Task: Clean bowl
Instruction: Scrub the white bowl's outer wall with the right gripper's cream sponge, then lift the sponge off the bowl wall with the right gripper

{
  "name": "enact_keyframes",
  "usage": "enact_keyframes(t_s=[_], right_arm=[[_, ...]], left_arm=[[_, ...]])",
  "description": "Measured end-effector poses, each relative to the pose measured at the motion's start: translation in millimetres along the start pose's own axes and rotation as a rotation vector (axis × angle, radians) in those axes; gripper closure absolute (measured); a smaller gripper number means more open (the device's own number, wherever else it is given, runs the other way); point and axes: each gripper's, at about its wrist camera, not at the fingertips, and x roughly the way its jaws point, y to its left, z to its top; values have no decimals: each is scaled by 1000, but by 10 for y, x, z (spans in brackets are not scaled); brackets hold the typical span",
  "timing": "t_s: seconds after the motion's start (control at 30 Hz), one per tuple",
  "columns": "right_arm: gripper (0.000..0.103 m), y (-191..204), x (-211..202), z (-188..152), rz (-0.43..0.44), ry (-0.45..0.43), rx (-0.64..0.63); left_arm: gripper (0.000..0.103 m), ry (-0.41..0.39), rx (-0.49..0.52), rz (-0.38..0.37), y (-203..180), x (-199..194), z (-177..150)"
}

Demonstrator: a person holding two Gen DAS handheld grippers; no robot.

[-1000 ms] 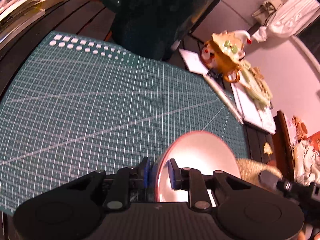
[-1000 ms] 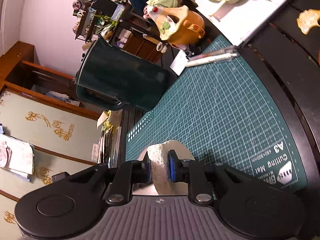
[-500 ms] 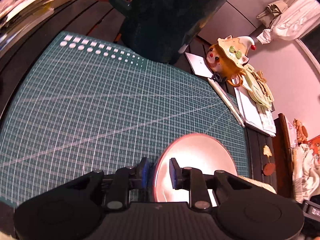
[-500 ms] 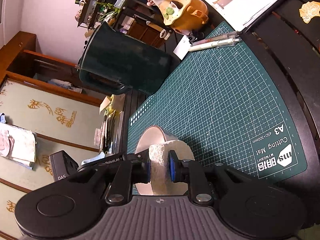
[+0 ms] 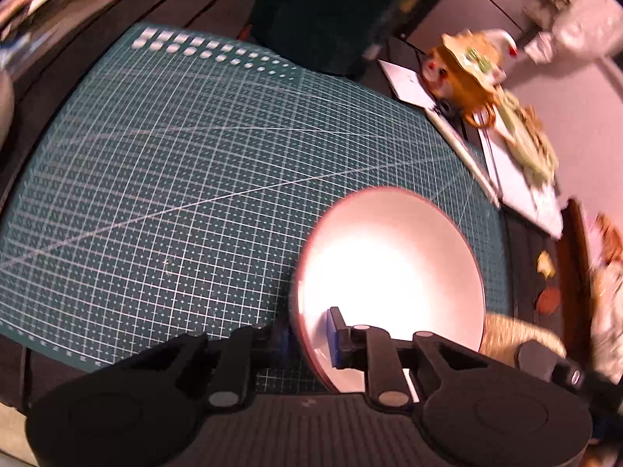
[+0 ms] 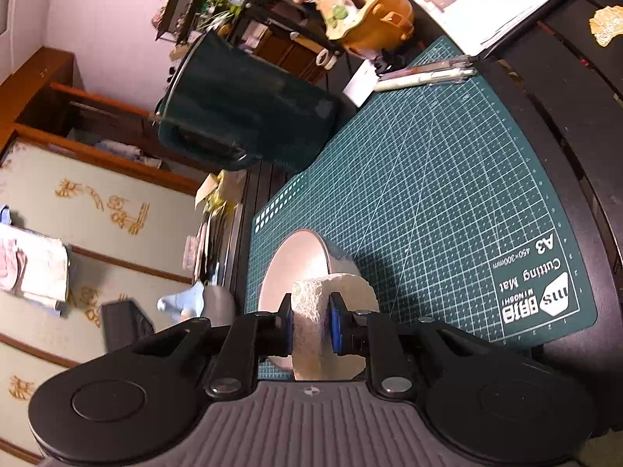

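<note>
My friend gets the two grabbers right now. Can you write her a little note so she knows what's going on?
Left gripper: clamped on the rim of the bowl, one pad inside, one outside, holding it tilted over the green cutting mat.
Right gripper: shut on the pale scrubbing sponge, which sits right at the bowl's edge.
Around: a dark green jug at the mat's far edge and pens at its far corner.
Done: bowl and sponge both picked up and brought together.
Left: wipe the inside of the bowl, then set both down. I cannot tell how much has been wiped.
</note>
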Motion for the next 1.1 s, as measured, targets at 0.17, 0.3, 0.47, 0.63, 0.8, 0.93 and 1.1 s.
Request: enact_keyframes(t_s=[0.17, 0.3, 0.47, 0.63, 0.8, 0.93, 1.1], right_arm=[[85, 14, -24, 92, -14, -73, -28], [85, -25, -4, 187, 2, -97, 13], [85, -111, 70, 175, 12, -87, 58], [85, -128, 79, 213, 10, -82, 85], [85, -132, 48, 228, 31, -103, 90], [85, -178, 178, 185, -1, -43, 115], [84, -123, 93, 234, 45, -107, 106]], left_arm=[[86, 3, 15, -9, -13, 37, 41], [86, -4, 8, -28, 3, 77, 54], [87, -4, -1, -41, -3, 44, 39], [87, -4, -3, -48, 6, 27, 28], [87, -2, -2, -48, -1, 40, 30], [87, -3, 0, -48, -7, 47, 23], [87, 0, 1, -47, -9, 38, 14]])
